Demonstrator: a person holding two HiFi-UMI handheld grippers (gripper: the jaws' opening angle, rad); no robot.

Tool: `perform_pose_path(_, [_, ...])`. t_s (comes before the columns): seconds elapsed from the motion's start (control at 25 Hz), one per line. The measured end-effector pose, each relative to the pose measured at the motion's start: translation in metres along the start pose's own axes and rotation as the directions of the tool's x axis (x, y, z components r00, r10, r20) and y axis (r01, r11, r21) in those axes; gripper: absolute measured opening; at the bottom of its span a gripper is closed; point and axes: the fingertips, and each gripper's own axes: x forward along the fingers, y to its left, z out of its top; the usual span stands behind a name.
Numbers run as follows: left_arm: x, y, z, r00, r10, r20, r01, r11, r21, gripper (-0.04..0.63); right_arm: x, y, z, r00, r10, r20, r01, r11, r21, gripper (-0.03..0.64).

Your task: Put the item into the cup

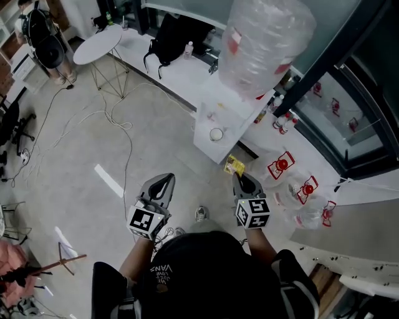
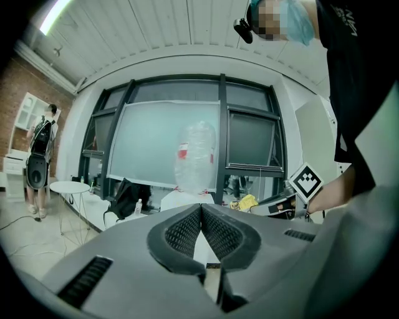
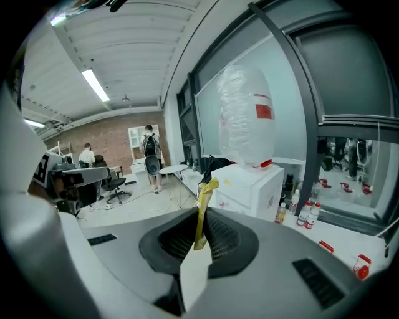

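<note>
Two grippers are held forward: the left gripper fingers are pressed together on nothing, and the right gripper fingers are clamped on one yellow packet. One cup stands on the white water dispenser ahead, apart from the packet, with open floor to the left.

R gripper jaws pinch a thin yellow packet, w/ white dispenser & upturned water bottle ahead.

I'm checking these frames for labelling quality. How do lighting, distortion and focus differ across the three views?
Head view: even light, sharp, the water bottle looms large at top. Left gripper view: fisheye bending the window frame, black corners, ceiling lamp glaring top left. Right gripper view: same fisheye; the yellow packet between the jaws is sharp.
</note>
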Motion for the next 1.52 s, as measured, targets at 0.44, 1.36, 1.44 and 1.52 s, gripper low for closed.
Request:
perform_pose_path(0.44, [0.067, 0.020, -0.013, 0.997, 0.071, -0.026, -0.072, 0.997, -0.029, 0.020, 0.066, -0.054, -0.010, 0.996, 0.032, -0.083, -0.035, 0.999, -0.039, 0.057])
perform_pose_path(1.36, [0.170, 0.150, -0.029, 0.981, -0.163, -0.110, 0.157, 0.986, -0.062, 0.020, 0.213, -0.049, -0.009, 0.974, -0.165, -0.157, 0.169, 0.985, 0.013, 0.057])
perform_pose_path(1.44, [0.177, 0.161, -0.035, 0.977, -0.177, -0.120, 0.169, 0.983, -0.068, 0.020, 0.229, -0.052, -0.016, 0.967, -0.187, -0.170, 0.192, 0.981, 0.012, 0.057])
perform_pose_path(1.52, [0.183, 0.174, -0.041, 0.973, -0.187, -0.132, 0.178, 0.981, -0.076, 0.020, 0.244, -0.055, -0.023, 0.960, -0.207, -0.186, 0.213, 0.977, 0.014, 0.057])
